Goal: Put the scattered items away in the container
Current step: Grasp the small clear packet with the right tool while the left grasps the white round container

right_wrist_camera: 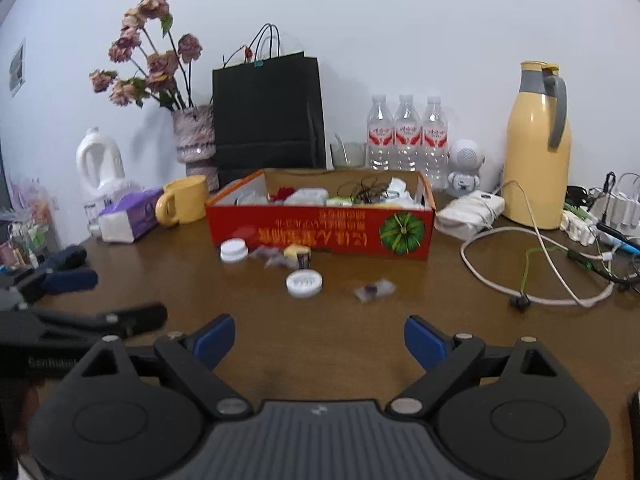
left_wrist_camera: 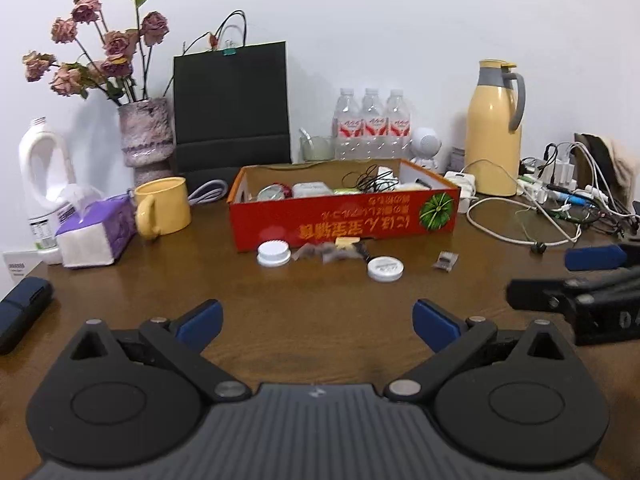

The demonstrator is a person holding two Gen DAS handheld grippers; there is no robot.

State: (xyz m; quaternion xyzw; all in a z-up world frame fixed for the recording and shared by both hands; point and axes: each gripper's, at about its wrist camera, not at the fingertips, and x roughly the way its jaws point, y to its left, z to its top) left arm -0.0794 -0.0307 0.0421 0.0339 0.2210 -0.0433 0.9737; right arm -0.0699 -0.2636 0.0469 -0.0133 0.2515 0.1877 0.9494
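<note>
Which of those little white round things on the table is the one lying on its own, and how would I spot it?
Find the red cardboard box in the middle of the brown table. In front of its long side lies a row of small scattered items. The flat white lid sits nearest the camera, apart from the row; unlike the taller ridged white cap close to the box's left corner, it is low and has print on top.
</note>
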